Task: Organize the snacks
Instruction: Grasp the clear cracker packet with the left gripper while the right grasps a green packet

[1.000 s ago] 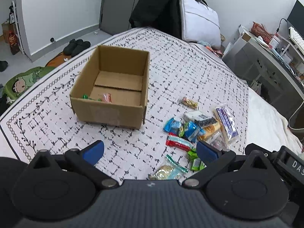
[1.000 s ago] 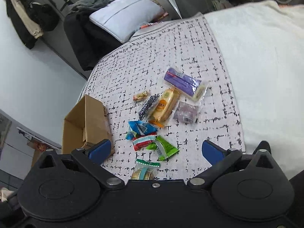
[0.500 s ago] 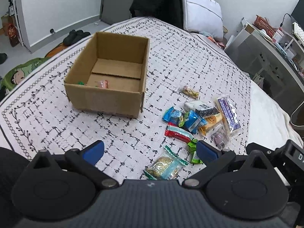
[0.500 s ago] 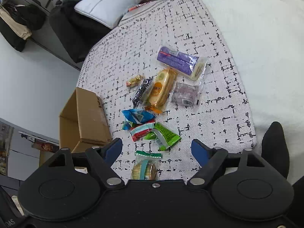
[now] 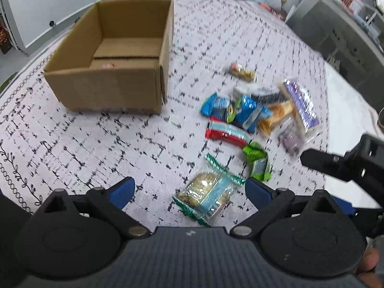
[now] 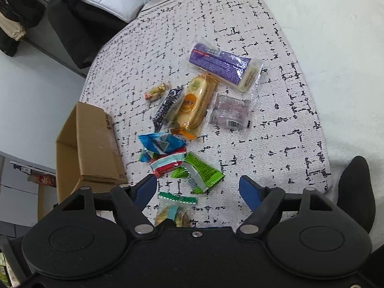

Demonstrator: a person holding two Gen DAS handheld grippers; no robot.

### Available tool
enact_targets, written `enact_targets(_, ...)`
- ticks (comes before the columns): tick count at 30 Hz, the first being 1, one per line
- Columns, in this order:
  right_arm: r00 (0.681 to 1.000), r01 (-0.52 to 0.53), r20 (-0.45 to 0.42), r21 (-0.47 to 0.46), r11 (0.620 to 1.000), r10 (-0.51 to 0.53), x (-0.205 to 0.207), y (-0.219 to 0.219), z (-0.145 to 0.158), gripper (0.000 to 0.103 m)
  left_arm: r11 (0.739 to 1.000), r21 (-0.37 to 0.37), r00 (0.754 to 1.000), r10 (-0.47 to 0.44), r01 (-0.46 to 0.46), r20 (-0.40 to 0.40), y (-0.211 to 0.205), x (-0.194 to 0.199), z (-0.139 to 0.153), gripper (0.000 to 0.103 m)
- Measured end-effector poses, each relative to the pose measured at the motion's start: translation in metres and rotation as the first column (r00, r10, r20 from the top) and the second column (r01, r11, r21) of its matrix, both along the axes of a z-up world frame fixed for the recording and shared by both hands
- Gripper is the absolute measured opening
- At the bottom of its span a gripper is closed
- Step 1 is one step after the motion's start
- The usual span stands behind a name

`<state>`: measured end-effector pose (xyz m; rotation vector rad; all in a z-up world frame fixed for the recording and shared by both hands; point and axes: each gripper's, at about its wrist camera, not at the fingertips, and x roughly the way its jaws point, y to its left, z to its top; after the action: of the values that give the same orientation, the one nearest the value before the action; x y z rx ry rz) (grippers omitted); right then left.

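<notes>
An open cardboard box (image 5: 120,55) stands on the patterned bedspread with a pink snack (image 5: 108,66) inside. To its right lies a loose pile of snacks. My left gripper (image 5: 189,192) is open, low over a clear cookie packet with green ends (image 5: 208,192) that lies between its blue fingertips, untouched. My right gripper (image 6: 198,190) hangs over the same pile with its jaws closing. A green packet (image 6: 201,172) lies just ahead of its tips and the cookie packet (image 6: 176,206) under them. No pad presses on anything.
Further snacks lie beyond: a red-and-white bar (image 6: 168,164), blue packets (image 6: 160,144), an orange cake (image 6: 194,103), a purple packet (image 6: 220,64) and a small gold candy (image 6: 156,91). The box (image 6: 91,144) is left of the pile. A white blanket (image 6: 336,48) borders the bedspread on the right.
Both grippers have come down closer to the snack pile. The right jaws have narrowed. The cookie packet now lies between the left fingertips.
</notes>
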<state>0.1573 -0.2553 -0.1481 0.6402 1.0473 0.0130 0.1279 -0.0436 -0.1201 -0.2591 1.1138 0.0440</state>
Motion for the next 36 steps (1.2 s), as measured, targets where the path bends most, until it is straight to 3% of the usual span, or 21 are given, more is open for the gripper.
enact_targets(13,0.999,-0.027,-0.036,-0.09,0.996,0.024,0.025,0.019,-0.016,0.075,1.0,0.001,0.99,-0.03,0.031,-0.138,-0.006,0.029,-0.045,0.099)
enact_targets(17,0.998,-0.04,-0.047,-0.111,0.993,0.034,0.035,0.026,-0.022,0.075,1.0,0.004,0.99,-0.015,0.016,-0.139,-0.003,0.033,-0.05,0.098)
enact_targets(22,0.997,-0.056,-0.053,-0.14,0.989,0.049,0.042,0.035,-0.028,0.075,1.0,0.024,0.992,0.004,-0.001,-0.13,0.001,0.033,-0.052,0.079)
enact_targets(26,0.996,-0.072,-0.059,-0.157,0.985,0.063,0.046,0.041,-0.032,0.073,0.999,0.048,0.991,0.028,-0.022,-0.129,0.009,0.034,-0.051,0.049)
enact_targets(27,0.996,-0.075,-0.06,-0.162,0.984,0.066,0.046,0.041,-0.033,0.073,0.999,0.04,0.991,0.034,-0.029,-0.127,0.012,0.034,-0.05,0.048)
enact_targets(30,0.995,-0.089,-0.066,-0.169,0.981,0.079,0.046,0.043,-0.035,0.062,0.998,0.029,0.991,0.054,-0.051,-0.126,0.02,0.034,-0.048,0.048)
enact_targets(32,0.994,-0.1,-0.065,-0.161,0.982,0.091,0.045,0.044,-0.036,0.05,0.997,0.035,0.99,0.073,-0.069,-0.121,0.024,0.033,-0.047,0.048)
enact_targets(36,0.993,-0.119,-0.038,-0.17,0.978,0.114,0.042,0.046,-0.032,0.04,0.995,0.03,0.99,0.095,-0.092,-0.105,0.03,0.029,-0.041,0.047)
